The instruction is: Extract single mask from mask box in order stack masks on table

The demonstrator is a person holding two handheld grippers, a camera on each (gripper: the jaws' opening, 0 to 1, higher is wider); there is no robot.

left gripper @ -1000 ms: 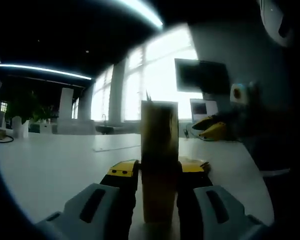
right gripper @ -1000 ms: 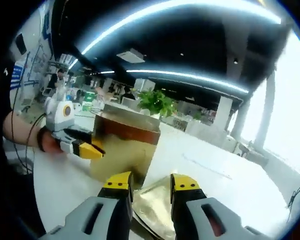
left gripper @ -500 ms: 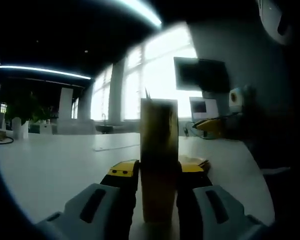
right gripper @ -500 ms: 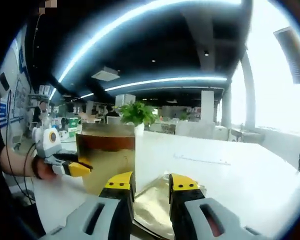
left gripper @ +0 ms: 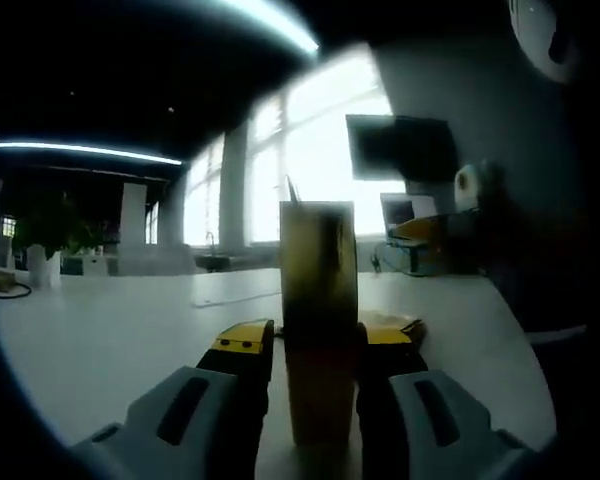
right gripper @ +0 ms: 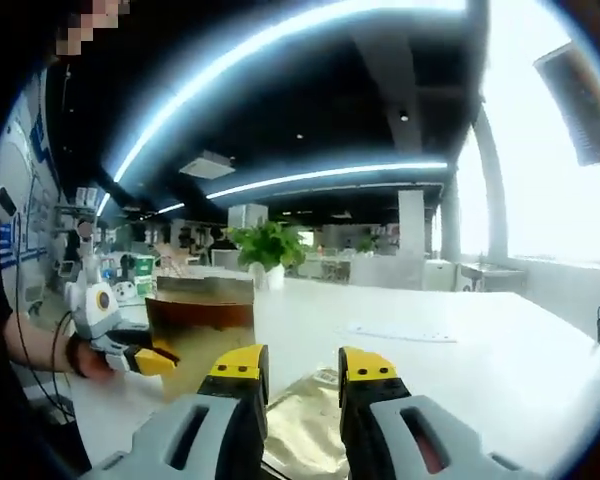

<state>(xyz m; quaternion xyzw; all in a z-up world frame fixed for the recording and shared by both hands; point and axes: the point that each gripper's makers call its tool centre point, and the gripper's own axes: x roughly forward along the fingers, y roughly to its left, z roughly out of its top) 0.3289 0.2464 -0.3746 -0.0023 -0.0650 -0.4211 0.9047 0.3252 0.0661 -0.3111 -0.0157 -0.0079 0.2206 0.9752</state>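
Note:
In the left gripper view, the tall golden mask box (left gripper: 319, 330) stands upright on the white table (left gripper: 110, 330), and my left gripper (left gripper: 315, 345) is shut on its sides. Just behind it on the right lies a flat gold mask packet (left gripper: 392, 323). My right gripper (left gripper: 420, 232) hovers dimly further back on the right. In the right gripper view, my right gripper (right gripper: 303, 365) is open, its jaws apart above a gold mask packet (right gripper: 300, 430) on the table. The mask box (right gripper: 198, 335) stands to the left, with the left gripper (right gripper: 145, 358) on it.
The white table (right gripper: 460, 370) stretches far ahead, with a sheet of paper (right gripper: 398, 333) lying flat on it and a potted plant (right gripper: 267, 250) at the back. A person's hand (right gripper: 85, 358) holds the left gripper. A monitor (left gripper: 400, 148) hangs by bright windows.
The right gripper view has tilted up and drawn back, so the box and the packet sit lower in it. In the left gripper view, the right gripper has risen slightly. My left gripper holds still.

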